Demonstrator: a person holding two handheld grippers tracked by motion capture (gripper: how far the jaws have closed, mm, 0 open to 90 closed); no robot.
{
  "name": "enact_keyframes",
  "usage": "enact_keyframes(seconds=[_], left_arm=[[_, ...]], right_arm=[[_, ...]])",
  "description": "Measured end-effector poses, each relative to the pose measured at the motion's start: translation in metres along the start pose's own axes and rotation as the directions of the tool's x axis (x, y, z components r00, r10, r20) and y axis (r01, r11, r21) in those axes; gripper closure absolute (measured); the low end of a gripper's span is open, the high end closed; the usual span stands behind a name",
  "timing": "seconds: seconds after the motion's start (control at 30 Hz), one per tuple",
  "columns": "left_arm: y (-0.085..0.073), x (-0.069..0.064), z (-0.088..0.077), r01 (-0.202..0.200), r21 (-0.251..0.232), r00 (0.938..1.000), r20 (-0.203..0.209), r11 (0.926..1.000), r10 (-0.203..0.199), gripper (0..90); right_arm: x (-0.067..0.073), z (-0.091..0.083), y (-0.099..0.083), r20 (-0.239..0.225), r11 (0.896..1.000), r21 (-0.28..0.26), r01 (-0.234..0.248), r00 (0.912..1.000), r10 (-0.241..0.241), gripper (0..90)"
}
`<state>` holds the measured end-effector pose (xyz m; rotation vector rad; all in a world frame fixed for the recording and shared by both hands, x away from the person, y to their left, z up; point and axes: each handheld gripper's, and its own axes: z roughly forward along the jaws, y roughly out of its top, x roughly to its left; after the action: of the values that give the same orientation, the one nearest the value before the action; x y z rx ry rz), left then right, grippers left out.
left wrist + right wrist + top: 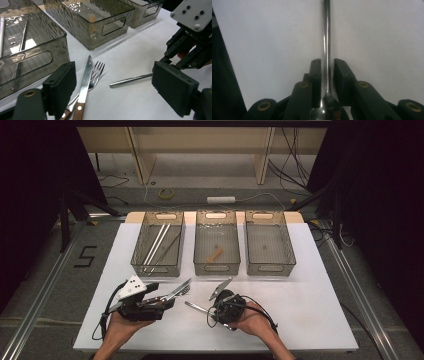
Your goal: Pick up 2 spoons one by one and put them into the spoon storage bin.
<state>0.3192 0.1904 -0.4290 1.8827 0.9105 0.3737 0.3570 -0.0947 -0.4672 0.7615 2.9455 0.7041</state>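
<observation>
1. Left bin (pixel 158 245): a smoked-plastic bin at the far left of the white table (pixel 320 320), holding long thin metal utensils; their kind cannot be told.
2. Left gripper (pixel 167 301): its jaws stand spread wide and grip nothing. In the left gripper view a wooden-handled knife (pixel 84 87) and a fork (pixel 94 75) lie on the table between them, knife partly over fork, tips pointing away toward the bins.
3. Middle bin (pixel 216 242): holds one small brown object, too small to identify.
4. Spoon (pixel 327 45): lies flat on the table between the two grippers. Its long axis runs straight out from the right gripper; the bowl sits at the root of the jaws, and the handle (pixel 130 80) extends toward the left gripper.
5. Right gripper (pixel 221 306): the jaws stand nearly together, one on each side of the spoon's neck. A thin gap seems to remain on each side; whether the pads (pixel 315 75) press the metal yet cannot be told for certain.
6. Right bin (pixel 270 244): appears empty apart from a small dark speck.
7. Judgement: the right hand is plainly nearer the spoon and aligned with its axis; a firm pinch at the neck should come before any lift.
</observation>
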Motion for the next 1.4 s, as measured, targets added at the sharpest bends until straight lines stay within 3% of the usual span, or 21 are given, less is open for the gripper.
enact_keyframes(seconds=[0.23, 0.5, 0.9, 1.07, 1.23, 1.4], left_arm=[[0.0, 0.0, 0.002, -0.01, 0.008, 0.9999, -0.009, 0.9999, 0.01, 19.2], [0.0, 0.0, 0.002, -0.021, 0.008, 0.9997, -0.012, 0.9997, 0.021, 19.5], [0.0, 0.002, 0.001, -0.017, -0.003, 0.9997, -0.016, 0.9998, 0.017, 19.5], [0.001, 0.003, 0.001, -0.013, -0.009, 0.9998, -0.017, 0.9999, 0.013, 19.6], [0.0, 0.003, 0.0, -0.019, -0.008, 0.9997, -0.013, 0.9998, 0.018, 19.6], [0.0, 0.004, -0.001, -0.002, -0.025, 1.0, -0.005, 0.9997, 0.002, 19.5]], right_arm=[[0.001, 0.001, 0.001, 0.03, 1.0, -0.006, 0.021, 0.9993, -0.021, 84.6], [0.002, 0.0, 0.0, 0.026, 0.999, -0.011, 0.044, 0.9987, -0.043, 86.2], [-0.011, -0.023, -0.004, 0.009, 0.995, -0.099, -0.014, 0.9999, 0.015, 86.5], [-0.023, -0.04, -0.006, -0.016, 0.984, -0.165, -0.065, 0.9979, 0.063, 86.6], [-0.039, -0.062, 0.003, -0.003, 0.967, -0.234, -0.101, 0.9946, 0.103, 86.6], [-0.057, -0.082, 0.015, 0.017, 0.942, -0.309, -0.127, 0.9901, 0.139, 86.5]])
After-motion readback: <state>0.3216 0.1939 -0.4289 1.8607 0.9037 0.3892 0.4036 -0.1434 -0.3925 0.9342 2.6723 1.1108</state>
